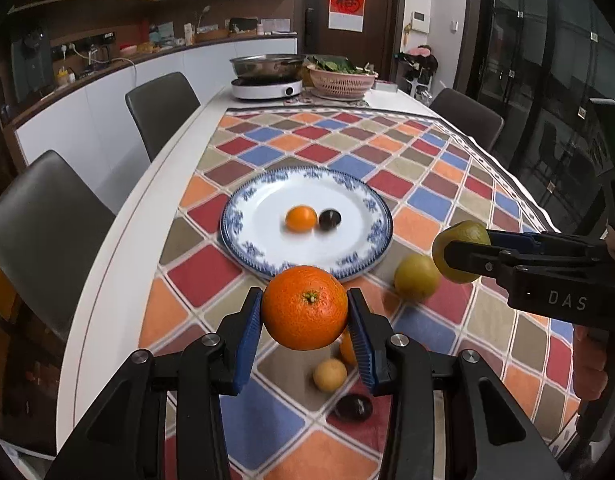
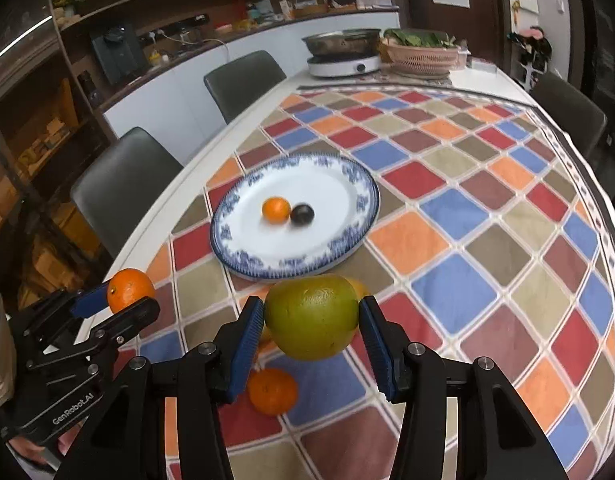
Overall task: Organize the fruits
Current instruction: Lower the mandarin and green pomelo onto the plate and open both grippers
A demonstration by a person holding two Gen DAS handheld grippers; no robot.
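Transfer step: left gripper (image 1: 305,314) clamps orange (image 1: 304,307); right gripper (image 2: 311,328) clamps green citrus (image 2: 312,316). Both aloft. Next: carry to plate (image 1: 347,240) at 12 o'clock, release clear of small fruits there.

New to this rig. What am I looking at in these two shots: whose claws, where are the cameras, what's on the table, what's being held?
No robot here: a person carries one hand-held gripper in each hand, each with a fisheye camera looking along its two blue-padded fingers.

In the left wrist view, the left hand-held gripper is clamped on an orange. In the right wrist view, the right hand-held gripper is clamped on a green citrus fruit. Each camera also catches the other gripper at its edge.

On the checkered tablecloth sits a blue-rimmed plate holding a small orange fruit and a dark round fruit. More fruit lies loose on the cloth.
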